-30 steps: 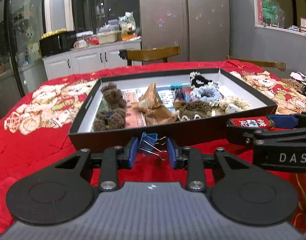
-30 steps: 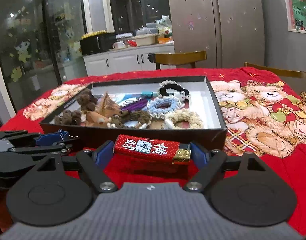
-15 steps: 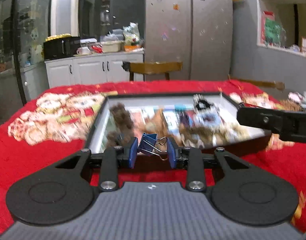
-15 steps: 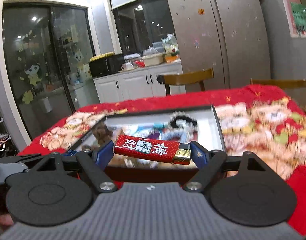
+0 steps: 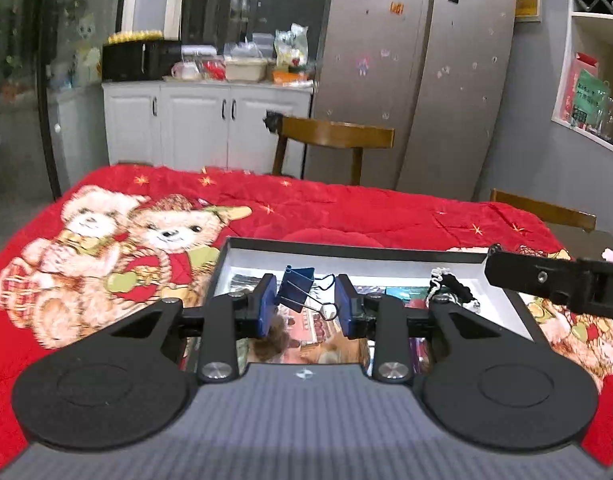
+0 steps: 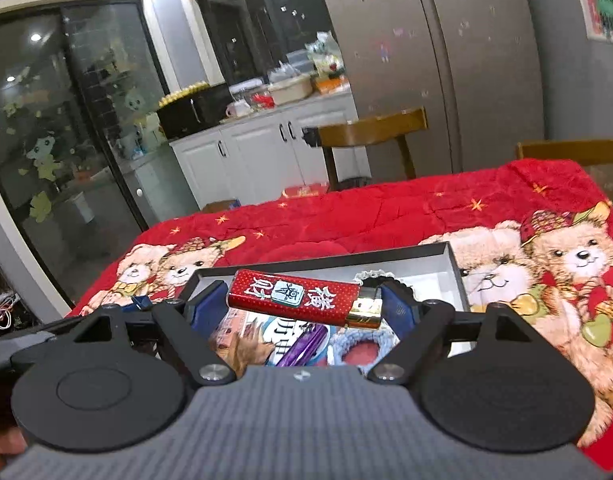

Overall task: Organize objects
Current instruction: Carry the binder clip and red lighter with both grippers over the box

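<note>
Red bedding printed with teddy bears (image 5: 118,256) covers the table under both cameras, and a kitchen fills the background.

Nearest the lens in the left wrist view, the left gripper (image 5: 306,304) sits at lower centre, its blue pads drawn in narrow on a blue binder clip (image 5: 296,286); the clip's wire handles point toward the right pad. Just behind and below the clip lies an open black box (image 5: 346,254) with a pale lining, cluttered with small things: a black and white hair tie (image 5: 452,290) toward the right, something brown and fuzzy low in the frame. Part of the right gripper juts in from the right edge, over the box's right corner.

In the right wrist view, the right gripper (image 6: 302,304) at lower centre is spread wide around a red lighter (image 6: 294,296) with a gold cap, held lengthwise between the pads, above the box (image 6: 452,264).

Farther back stand a wooden chair (image 5: 334,136), white cabinets (image 5: 202,120) with a crowded counter in the upper left, and a steel fridge (image 5: 422,64) at upper right.
</note>
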`<state>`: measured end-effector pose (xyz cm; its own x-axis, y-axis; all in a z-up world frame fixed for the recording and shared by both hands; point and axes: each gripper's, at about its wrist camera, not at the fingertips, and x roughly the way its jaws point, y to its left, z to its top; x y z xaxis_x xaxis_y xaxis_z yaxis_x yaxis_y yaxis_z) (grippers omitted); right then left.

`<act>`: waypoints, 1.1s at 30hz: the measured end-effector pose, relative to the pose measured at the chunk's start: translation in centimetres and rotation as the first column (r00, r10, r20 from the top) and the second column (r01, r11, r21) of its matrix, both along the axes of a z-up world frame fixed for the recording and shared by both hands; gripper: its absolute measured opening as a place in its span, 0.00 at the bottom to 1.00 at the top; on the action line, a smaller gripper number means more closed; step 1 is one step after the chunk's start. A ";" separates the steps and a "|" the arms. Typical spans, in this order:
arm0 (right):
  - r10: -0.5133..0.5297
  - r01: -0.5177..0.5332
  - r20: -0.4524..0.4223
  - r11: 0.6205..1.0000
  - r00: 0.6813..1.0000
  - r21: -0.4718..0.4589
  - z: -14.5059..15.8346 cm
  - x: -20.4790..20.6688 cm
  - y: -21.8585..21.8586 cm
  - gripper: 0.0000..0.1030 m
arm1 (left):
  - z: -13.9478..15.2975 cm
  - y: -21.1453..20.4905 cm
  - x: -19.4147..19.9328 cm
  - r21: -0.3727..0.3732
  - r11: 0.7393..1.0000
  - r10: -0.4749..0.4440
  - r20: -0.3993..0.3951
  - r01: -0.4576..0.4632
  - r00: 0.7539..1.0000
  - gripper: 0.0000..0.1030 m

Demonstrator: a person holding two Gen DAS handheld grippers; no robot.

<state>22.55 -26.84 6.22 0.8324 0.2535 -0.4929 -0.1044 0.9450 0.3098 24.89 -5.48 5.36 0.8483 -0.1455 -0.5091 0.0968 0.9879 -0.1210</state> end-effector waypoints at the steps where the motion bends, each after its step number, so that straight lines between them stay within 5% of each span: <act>1: 0.001 -0.001 -0.015 1.000 1.000 0.007 -0.3 0.7 0.0 0.79 | -0.2 0.0 0.8 -0.004 1.000 -0.002 -0.012 0.001 1.000 0.36; 13: 0.027 -0.023 -0.110 0.999 0.994 0.036 -3.3 8.6 2.2 0.80 | -2.9 1.7 10.4 -0.034 0.999 0.032 -0.090 -0.035 0.995 0.36; 23: 0.019 -0.026 -0.185 0.999 0.983 -0.035 -5.8 10.3 3.1 0.80 | -5.6 1.7 12.1 0.022 1.000 0.016 -0.154 -0.013 0.988 0.36; 33: 0.005 -0.020 -0.203 0.997 0.979 -0.073 -6.7 10.2 3.6 0.80 | -6.2 2.4 12.8 -0.004 1.000 0.024 -0.204 -0.025 0.979 0.36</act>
